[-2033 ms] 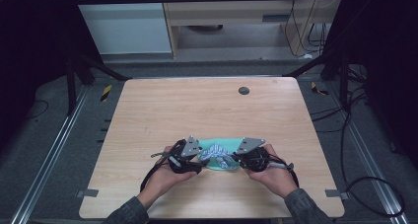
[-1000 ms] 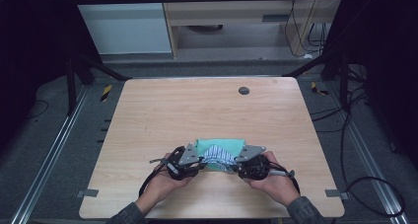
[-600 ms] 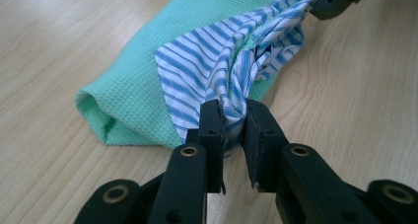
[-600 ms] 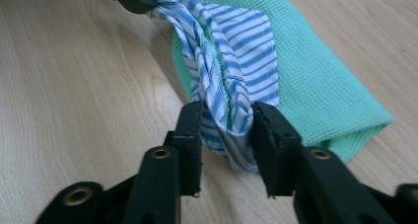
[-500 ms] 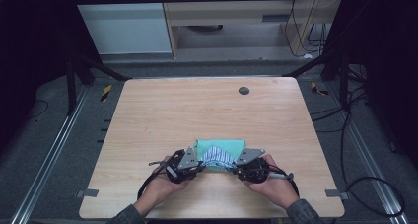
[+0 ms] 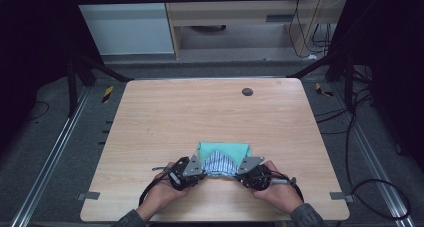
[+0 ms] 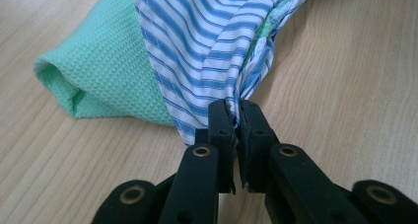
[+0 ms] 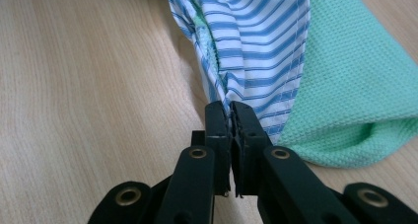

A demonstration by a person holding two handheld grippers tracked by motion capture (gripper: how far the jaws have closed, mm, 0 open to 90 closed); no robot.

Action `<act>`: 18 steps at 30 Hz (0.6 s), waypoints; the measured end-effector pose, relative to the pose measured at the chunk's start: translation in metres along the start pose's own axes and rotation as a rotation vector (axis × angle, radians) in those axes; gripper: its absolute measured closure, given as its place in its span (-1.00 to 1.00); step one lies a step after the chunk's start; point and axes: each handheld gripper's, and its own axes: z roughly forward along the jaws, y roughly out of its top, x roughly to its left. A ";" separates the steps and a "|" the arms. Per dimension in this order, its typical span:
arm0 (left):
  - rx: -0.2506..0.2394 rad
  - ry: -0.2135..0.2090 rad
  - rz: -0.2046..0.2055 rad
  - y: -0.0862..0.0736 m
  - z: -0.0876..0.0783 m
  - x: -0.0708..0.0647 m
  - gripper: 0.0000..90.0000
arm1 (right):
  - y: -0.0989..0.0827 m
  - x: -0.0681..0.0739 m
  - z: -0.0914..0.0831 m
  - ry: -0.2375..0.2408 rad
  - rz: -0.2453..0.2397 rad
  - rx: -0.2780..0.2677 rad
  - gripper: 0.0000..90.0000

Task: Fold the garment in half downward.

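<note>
Left gripper point(image 7: 235, 108) and right gripper point(image 8: 229, 109) each clamped on striped cloth point(image 6: 220, 163) corner, table point(image 6: 200, 112)

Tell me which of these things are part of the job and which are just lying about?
In use:
striped cloth, pinched by both grippers
green cloth, under it
left gripper
right gripper

Lying about:
dark round plug in the table
cables on the floor

Black tool point(image 7: 235, 116), brass screws, grey sleeves
</note>
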 end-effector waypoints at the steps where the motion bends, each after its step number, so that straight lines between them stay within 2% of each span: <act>1: 0.003 -0.003 0.000 0.000 0.000 -0.001 0.90 | 0.000 0.000 0.000 0.001 0.000 0.003 0.93; 9: 0.005 -0.019 -0.010 0.000 -0.001 -0.006 0.90 | 0.000 -0.001 -0.003 -0.004 -0.007 0.010 0.93; 10: -0.002 -0.009 -0.015 0.000 -0.004 -0.008 0.89 | 0.000 -0.001 -0.004 -0.004 -0.003 0.007 0.92; 12: -0.006 -0.011 -0.023 -0.001 -0.008 -0.010 0.71 | -0.002 0.001 -0.009 0.019 0.019 -0.001 0.66; 18: -0.034 0.007 -0.088 -0.008 -0.026 -0.013 0.17 | -0.014 0.003 -0.025 0.010 0.076 -0.008 0.14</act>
